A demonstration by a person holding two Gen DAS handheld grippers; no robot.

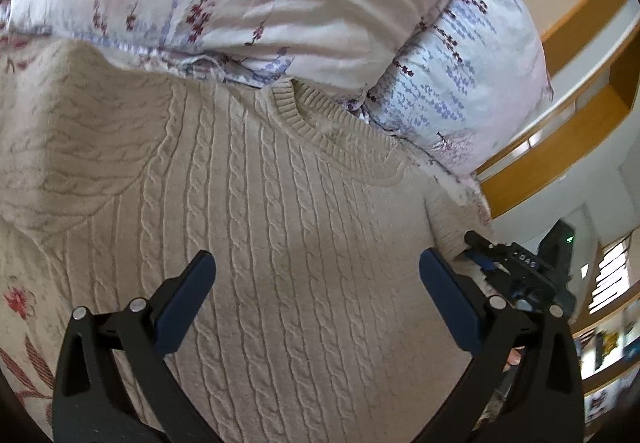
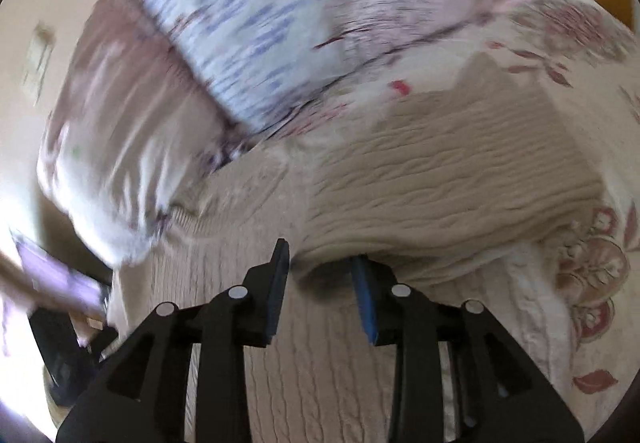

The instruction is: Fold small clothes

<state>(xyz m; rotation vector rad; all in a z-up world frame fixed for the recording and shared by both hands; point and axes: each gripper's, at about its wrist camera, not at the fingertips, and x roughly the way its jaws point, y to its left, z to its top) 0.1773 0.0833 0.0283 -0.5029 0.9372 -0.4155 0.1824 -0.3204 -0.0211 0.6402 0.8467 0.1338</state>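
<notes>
A cream cable-knit sweater (image 1: 280, 211) lies front up on a floral bedsheet, its ribbed collar (image 1: 320, 131) toward the pillows. One sleeve (image 1: 60, 147) is folded in over the body at the left. My left gripper (image 1: 318, 271) hovers open and wide over the sweater's chest, nothing between its fingers. At the sweater's right edge is my right gripper (image 1: 476, 247), its tips by a knit fold (image 1: 452, 231). The right wrist view is blurred: the right gripper (image 2: 320, 267) stands partly open, and a folded knit layer (image 2: 440, 183) has its edge just beyond the tips, not pinched.
Two floral pillows (image 1: 280, 3) are stacked right behind the collar. The sheet (image 2: 592, 275) with red flowers shows around the sweater. A wooden bed frame and shelves (image 1: 560, 147) stand at the right. A dark blurred shape (image 2: 56, 343) sits at the lower left of the right wrist view.
</notes>
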